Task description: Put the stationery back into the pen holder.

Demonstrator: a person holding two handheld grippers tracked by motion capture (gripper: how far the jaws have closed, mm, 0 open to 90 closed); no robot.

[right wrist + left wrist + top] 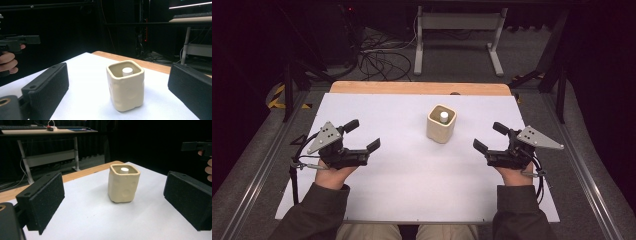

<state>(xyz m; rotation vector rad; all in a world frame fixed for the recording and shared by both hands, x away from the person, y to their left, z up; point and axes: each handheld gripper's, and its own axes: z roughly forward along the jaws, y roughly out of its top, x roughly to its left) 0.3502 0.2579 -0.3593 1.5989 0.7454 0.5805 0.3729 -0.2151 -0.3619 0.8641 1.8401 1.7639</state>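
Observation:
A cream square cup [441, 123] stands upright on the white table sheet [412, 170], right of centre toward the back. A small white cap or bottle top [444, 117] shows inside it. My left gripper [362, 136] rests at the left of the sheet, open and empty, pointing at the cup. My right gripper [490, 137] sits at the right, open and empty, also facing the cup. In the left gripper view the cup [123, 183] stands ahead, beyond the spread jaws. In the right gripper view the cup [125, 85] stands ahead between the wide jaws.
A wooden table edge [419, 88] runs along the back of the sheet. Beyond it are cables [377, 57] on the floor and a white desk frame [457, 35]. Metal rails [582, 170] border the table's sides.

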